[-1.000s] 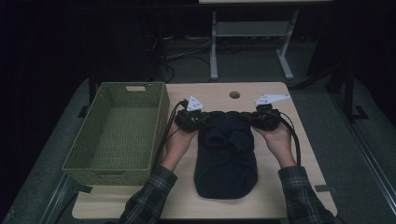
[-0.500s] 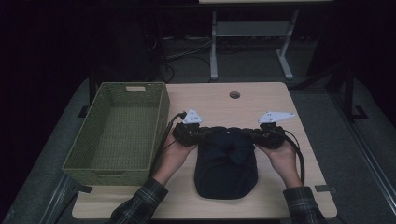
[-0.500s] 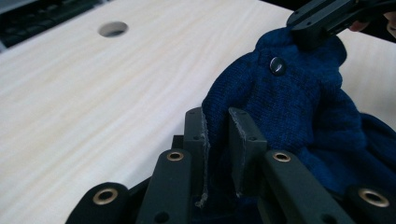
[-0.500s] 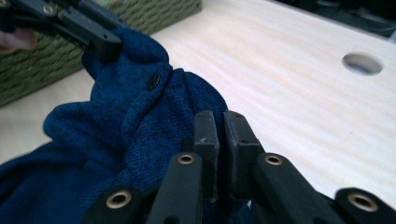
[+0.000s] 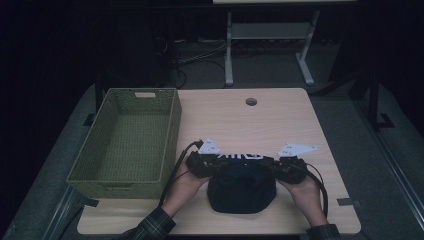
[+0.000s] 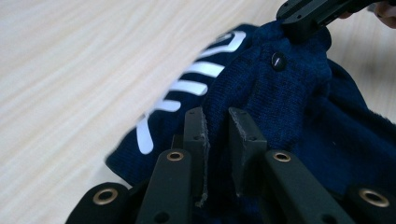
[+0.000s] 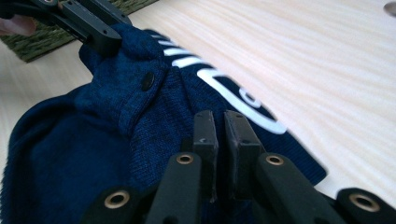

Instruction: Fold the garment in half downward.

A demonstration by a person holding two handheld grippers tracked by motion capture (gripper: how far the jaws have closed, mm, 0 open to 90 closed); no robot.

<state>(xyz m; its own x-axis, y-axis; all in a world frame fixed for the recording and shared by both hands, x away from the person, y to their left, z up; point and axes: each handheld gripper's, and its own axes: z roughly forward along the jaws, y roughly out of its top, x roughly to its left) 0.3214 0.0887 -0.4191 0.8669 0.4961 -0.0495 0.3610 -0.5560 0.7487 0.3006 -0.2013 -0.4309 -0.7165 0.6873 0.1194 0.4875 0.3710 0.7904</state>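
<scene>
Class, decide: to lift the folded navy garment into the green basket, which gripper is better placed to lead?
Left. Both grippers pinch the navy garment, but the left gripper sits beside the green basket; the right gripper is farther off.

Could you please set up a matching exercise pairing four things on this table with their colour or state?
Things:
1. woven basket
2. knitted garment
3. left tongs
4. lettering on the garment

Colour or state:
A. white
B. green and empty
C. dark blue, with a button
D. clamped on knit fabric

Pairs: 1-B, 2-C, 3-D, 4-A
</scene>
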